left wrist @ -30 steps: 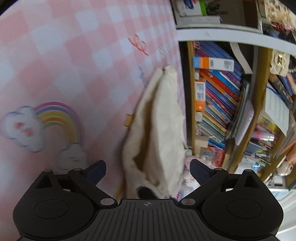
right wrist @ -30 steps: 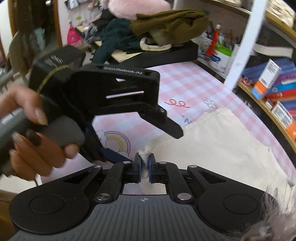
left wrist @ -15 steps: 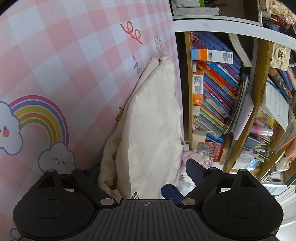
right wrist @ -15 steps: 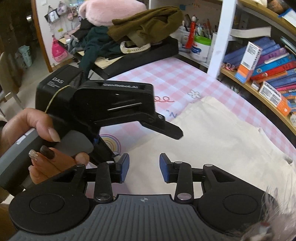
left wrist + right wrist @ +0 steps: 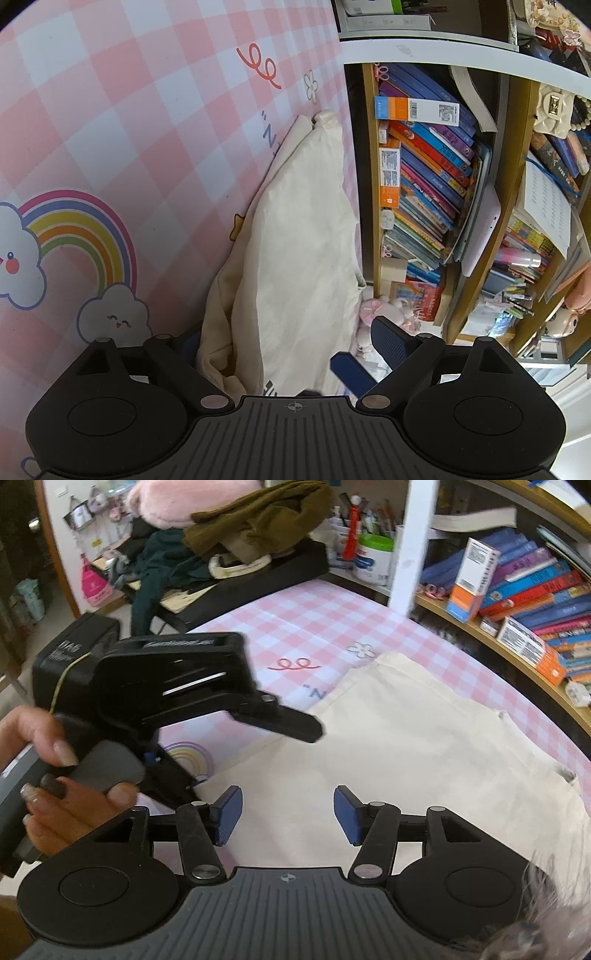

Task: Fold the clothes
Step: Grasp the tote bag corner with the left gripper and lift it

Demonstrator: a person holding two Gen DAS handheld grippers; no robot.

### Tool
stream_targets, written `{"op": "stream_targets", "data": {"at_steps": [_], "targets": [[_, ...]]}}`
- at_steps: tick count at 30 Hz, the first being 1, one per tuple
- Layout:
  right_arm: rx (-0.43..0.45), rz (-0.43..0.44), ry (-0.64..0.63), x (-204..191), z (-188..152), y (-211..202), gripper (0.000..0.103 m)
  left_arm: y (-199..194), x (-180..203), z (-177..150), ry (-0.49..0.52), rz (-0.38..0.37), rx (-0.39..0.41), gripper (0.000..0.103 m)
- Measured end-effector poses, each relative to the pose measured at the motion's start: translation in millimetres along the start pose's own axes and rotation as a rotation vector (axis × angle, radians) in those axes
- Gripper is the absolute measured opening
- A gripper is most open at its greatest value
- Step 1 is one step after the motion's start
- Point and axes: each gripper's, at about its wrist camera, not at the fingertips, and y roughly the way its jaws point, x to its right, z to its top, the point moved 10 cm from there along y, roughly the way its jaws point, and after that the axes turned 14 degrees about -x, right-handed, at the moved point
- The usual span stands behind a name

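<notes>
A pink-and-white checked mat (image 5: 325, 602) printed with a rainbow (image 5: 79, 229) covers the work surface, with a packed bookshelf (image 5: 424, 184) along one edge. On it, close to the shelf side, lies the cream garment (image 5: 406, 760), spread mostly flat with its near end bunched in the left wrist view. The right gripper (image 5: 288, 814) hovers above the cloth, its jaws having just been opening and now parted with nothing pinched, while the left gripper (image 5: 284, 343), gripped by a hand (image 5: 55, 775), has wide jaws straddling the bunched edge without pressing it.
</notes>
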Motion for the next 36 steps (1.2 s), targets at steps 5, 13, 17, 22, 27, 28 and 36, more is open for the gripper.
{"op": "stream_targets", "data": {"at_steps": [5, 13, 17, 22, 27, 28, 36], "targets": [[-0.008, -0.01, 0.102, 23, 1, 1, 0.063, -1, 0, -1, 0.013, -0.007, -0.001, 0.091], [-0.053, -0.035, 0.274, 57, 1, 13, 0.076, 0, 0, -2, 0.042, 0.003, -0.006, 0.09], [-0.086, -0.041, 0.341, 77, 0, 19, 0.079, 2, 0, -4, 0.06, 0.024, -0.006, 0.087], [-0.124, -0.077, 0.406, 102, 6, 26, 0.081, 2, 0, -5, 0.079, 0.043, -0.002, 0.085], [-0.169, -0.109, 0.438, 119, 23, 36, 0.09, 2, -6, -5, 0.087, 0.076, 0.006, 0.07], [-0.183, -0.108, 0.429, 119, 29, 39, 0.09, 1, -8, -5, 0.087, 0.087, 0.007, 0.062], [-0.208, -0.086, 0.346, 113, 77, 55, 0.09, 3, -2, -13, 0.205, 0.155, 0.023, 0.012]]}}
